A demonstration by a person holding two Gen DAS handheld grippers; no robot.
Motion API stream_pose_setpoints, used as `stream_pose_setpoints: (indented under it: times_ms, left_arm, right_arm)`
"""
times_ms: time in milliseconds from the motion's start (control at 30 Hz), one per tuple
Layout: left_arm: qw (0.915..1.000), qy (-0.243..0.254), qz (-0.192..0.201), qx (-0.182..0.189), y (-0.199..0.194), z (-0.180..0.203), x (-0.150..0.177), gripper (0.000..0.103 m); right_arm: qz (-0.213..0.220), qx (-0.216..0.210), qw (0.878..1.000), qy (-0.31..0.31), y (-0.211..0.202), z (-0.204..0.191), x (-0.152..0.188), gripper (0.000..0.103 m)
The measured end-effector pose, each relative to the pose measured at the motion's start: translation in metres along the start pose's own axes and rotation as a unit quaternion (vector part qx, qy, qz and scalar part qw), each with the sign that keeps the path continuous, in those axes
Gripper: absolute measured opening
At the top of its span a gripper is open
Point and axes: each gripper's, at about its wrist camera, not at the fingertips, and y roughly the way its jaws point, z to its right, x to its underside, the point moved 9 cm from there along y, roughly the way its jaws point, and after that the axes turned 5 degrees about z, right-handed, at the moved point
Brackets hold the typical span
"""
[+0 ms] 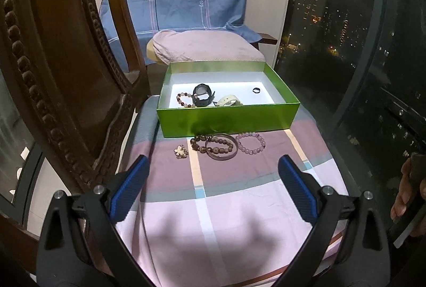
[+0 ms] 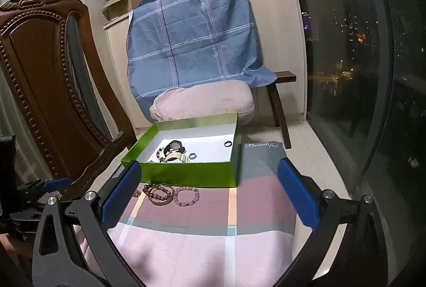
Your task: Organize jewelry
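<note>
Green box (image 1: 226, 119) sits at 12 o'clock on the striped cloth (image 1: 239, 193), already holding two watches and a beaded bracelet, so it's the drop spot. Four loose pieces wait just in front: flower brooch (image 1: 181, 151), brown beads (image 1: 202, 144), bangle (image 1: 222, 150), purple bracelet (image 1: 250, 143). Left gripper (image 1: 213, 180) and right gripper (image 2: 210, 188) both hang wide open and empty, probably lining up a grab.
</note>
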Motion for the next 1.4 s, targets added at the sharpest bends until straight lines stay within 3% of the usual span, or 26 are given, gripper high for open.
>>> stream_pose_setpoints:
  times_ms: [600,1000,1100,1333,1400]
  left_arm:
    - [0.9999,0.001,-0.011,-0.001,0.008,-0.002,0.003,0.096]
    - [0.999,-0.003,-0.039,-0.022,0.043,-0.019,0.015,0.096]
    - [0.997,-0.022,-0.065,-0.034,0.068,-0.034,0.022,0.088]
    - [0.991,-0.038,-0.118,-0.049,0.123,-0.058,0.041,0.055]
    - [0.9901,-0.04,-0.125,-0.051,0.133,-0.06,0.044,0.053]
  right_arm:
    - [-0.009,-0.004,1.0,-0.006,0.006,-0.006,0.006,0.099]
    - [-0.017,-0.007,1.0,-0.006,0.01,-0.009,0.009,0.099]
    - [-0.027,-0.009,1.0,-0.009,0.014,-0.011,0.014,0.099]
    - [-0.056,-0.016,0.998,-0.015,0.027,-0.02,0.028,0.099]
    - [-0.062,-0.017,0.998,-0.016,0.029,-0.021,0.031,0.099]
